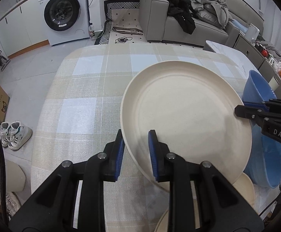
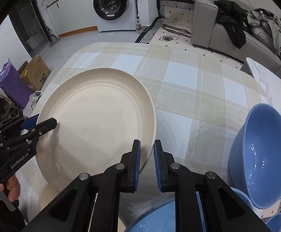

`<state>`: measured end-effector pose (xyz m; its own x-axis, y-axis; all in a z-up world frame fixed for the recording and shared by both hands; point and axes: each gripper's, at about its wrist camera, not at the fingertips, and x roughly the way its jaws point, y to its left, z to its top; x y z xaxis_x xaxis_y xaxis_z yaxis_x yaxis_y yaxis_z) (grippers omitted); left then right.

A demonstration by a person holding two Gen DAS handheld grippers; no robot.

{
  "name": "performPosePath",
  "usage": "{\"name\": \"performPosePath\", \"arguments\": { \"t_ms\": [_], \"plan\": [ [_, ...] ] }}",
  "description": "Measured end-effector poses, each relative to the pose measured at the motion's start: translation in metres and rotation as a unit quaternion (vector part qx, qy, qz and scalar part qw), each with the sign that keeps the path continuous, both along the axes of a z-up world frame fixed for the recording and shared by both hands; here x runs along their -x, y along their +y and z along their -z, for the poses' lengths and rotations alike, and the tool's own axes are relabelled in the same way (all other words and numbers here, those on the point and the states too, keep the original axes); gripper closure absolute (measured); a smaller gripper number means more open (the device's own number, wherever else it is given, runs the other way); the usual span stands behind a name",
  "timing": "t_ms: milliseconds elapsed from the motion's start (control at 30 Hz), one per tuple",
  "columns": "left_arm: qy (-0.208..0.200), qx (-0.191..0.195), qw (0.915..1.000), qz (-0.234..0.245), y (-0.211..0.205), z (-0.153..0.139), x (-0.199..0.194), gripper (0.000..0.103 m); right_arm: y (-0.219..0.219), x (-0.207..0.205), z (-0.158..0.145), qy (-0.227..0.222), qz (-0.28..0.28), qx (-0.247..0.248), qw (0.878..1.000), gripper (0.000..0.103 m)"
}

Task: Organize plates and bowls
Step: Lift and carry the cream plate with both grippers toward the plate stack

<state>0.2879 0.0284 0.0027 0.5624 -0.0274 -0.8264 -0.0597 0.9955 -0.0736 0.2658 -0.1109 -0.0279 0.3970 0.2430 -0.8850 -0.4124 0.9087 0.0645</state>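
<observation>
A large cream plate (image 1: 185, 114) is held tilted above the checked tablecloth (image 1: 82, 100). My left gripper (image 1: 136, 148) is shut on its near-left rim. My right gripper (image 2: 147, 160) is shut on its opposite rim and shows at the right of the left wrist view (image 1: 243, 110). In the right wrist view the plate (image 2: 98, 123) fills the left half, with the left gripper (image 2: 43, 123) on its left rim. More cream plates (image 1: 243, 191) lie beneath it. A blue bowl (image 2: 260, 158) stands tilted at the right, with other blue bowls (image 2: 152, 218) below.
The table (image 2: 179, 73) has rounded edges. Beyond it are a washing machine (image 1: 63, 13), a grey sofa (image 1: 188, 27) with clothes, a patterned rug (image 2: 179, 25) and a cardboard box (image 2: 35, 73). White shoes (image 1: 12, 135) lie on the floor at the left.
</observation>
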Motion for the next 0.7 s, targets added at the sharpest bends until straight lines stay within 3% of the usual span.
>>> {"name": "performPosePath", "arguments": {
  "t_ms": [700],
  "plan": [
    [-0.033, -0.012, 0.9993, 0.011, -0.017, -0.034, 0.073, 0.082, -0.012, 0.064, -0.028, -0.046, 0.002, -0.016, 0.999, 0.088]
  ]
}}
